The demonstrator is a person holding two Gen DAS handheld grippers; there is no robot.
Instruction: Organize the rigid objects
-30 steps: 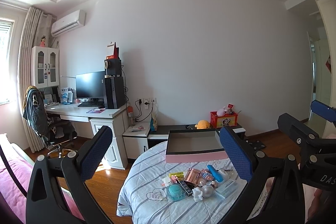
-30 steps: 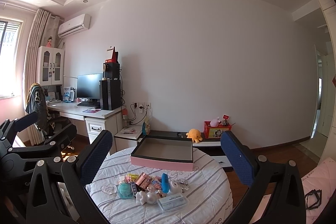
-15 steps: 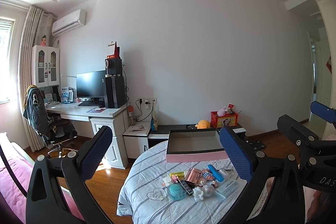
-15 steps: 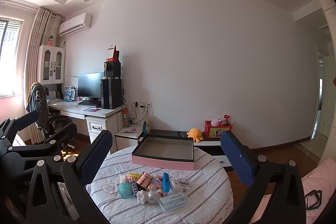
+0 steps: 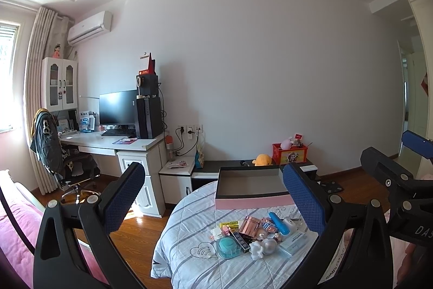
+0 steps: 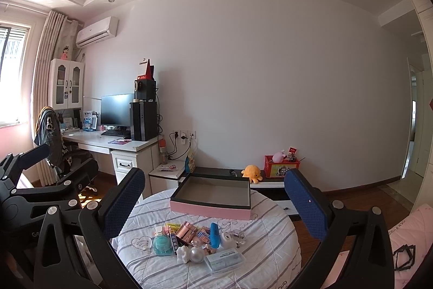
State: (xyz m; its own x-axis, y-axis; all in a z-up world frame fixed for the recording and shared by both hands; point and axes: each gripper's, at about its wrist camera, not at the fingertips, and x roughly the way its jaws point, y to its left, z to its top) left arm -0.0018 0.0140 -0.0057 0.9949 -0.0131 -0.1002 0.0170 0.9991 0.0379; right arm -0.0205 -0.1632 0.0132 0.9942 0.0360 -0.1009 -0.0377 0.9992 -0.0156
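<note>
A round table (image 5: pixel 186 229) (image 6: pixel 273 221) under a striped cloth carries an open pink box (image 5: pixel 251 203) (image 6: pixel 208 209) with a dark rim and nothing inside. In front of the box lies a heap of small items: a teal round container (image 5: pixel 228 247) (image 6: pixel 162 245), a rose-gold box (image 5: pixel 250 224) (image 6: pixel 186 230), a blue case (image 5: pixel 278 222) (image 6: pixel 214 234), a silver ball (image 5: pixel 268 245) (image 6: pixel 197 254) and a flat white box (image 5: pixel 293 240) (image 6: pixel 224 259). My left gripper (image 5: pixel 212 172) and my right gripper (image 6: pixel 213 174) both hang open well back from the table, holding nothing.
A white desk with a monitor (image 5: pixel 116 110) and computer tower stands at the left wall, with an office chair (image 5: pixel 54 153) draped in clothes. Behind the table are a low cabinet, an orange plush (image 5: pixel 262 159) and a red toy box (image 5: pixel 289 153). Pink bedding (image 5: pixel 13 221) lies at the near left.
</note>
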